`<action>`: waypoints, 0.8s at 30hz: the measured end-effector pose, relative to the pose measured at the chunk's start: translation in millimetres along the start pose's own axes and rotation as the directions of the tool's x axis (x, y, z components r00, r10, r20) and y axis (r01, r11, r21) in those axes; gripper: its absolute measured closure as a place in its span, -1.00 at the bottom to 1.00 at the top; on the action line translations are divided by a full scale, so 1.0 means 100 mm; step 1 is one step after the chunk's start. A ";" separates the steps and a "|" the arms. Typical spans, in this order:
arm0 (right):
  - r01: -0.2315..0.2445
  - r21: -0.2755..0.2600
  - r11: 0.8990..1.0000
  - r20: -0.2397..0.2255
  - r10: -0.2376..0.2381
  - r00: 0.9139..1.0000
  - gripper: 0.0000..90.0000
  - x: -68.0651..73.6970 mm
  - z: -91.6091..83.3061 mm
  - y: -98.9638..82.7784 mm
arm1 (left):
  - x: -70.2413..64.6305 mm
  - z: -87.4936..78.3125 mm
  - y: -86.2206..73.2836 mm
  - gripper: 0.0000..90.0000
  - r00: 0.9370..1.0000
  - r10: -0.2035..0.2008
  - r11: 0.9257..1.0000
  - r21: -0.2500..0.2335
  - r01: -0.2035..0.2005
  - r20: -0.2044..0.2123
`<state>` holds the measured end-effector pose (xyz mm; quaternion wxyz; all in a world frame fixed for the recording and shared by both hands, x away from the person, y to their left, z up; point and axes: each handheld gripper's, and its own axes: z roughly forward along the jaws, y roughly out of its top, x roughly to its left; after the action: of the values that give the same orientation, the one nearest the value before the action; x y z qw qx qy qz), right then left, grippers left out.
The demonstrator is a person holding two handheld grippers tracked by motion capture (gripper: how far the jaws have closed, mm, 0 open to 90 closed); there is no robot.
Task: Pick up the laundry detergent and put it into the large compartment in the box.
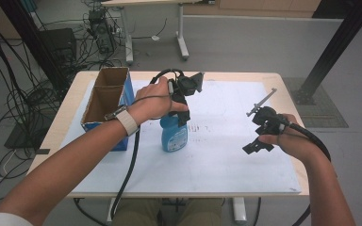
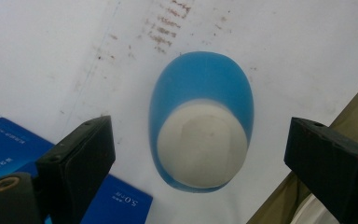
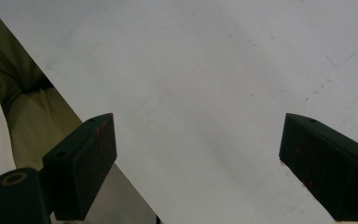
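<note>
The high view looks down and forward over the whole table (image 1: 283, 89). Each gripper view points straight down, close to the white sheet (image 3: 214, 70). The left one also sees the bottle (image 2: 203, 121).

Blue bottle (image 1: 173, 134) stands upright beside the box (image 1: 104, 101).

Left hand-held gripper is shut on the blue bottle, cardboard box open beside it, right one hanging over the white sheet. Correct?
Not quite. The left hand-held gripper is open: in the left gripper view its jaws stand wide on either side of the blue bottle with clear gaps, touching nothing. The rest holds: the cardboard box sits open beside the bottle, and the right hand-held gripper hangs open over the white sheet.
</note>
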<state>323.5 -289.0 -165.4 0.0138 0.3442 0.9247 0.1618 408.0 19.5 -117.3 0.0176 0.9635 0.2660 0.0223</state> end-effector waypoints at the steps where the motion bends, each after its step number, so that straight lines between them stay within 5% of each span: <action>1: 0.000 -0.001 1.000 0.000 0.000 1.000 -0.76 0.00 0.00 0.00 | 0.00 0.00 0.00 -0.80 1.000 0.005 1.000 0.000 -0.005 -0.002; 24: -0.008 -0.002 1.000 0.005 0.008 1.000 -0.75 0.00 -0.01 -0.03 | -0.02 0.00 -0.01 -0.80 1.000 0.003 1.000 -0.008 -0.003 -0.002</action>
<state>321.2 -291.2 -164.8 0.0158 0.3484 0.9231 0.1620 406.1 19.2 -117.8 0.0209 0.9638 0.2645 0.0243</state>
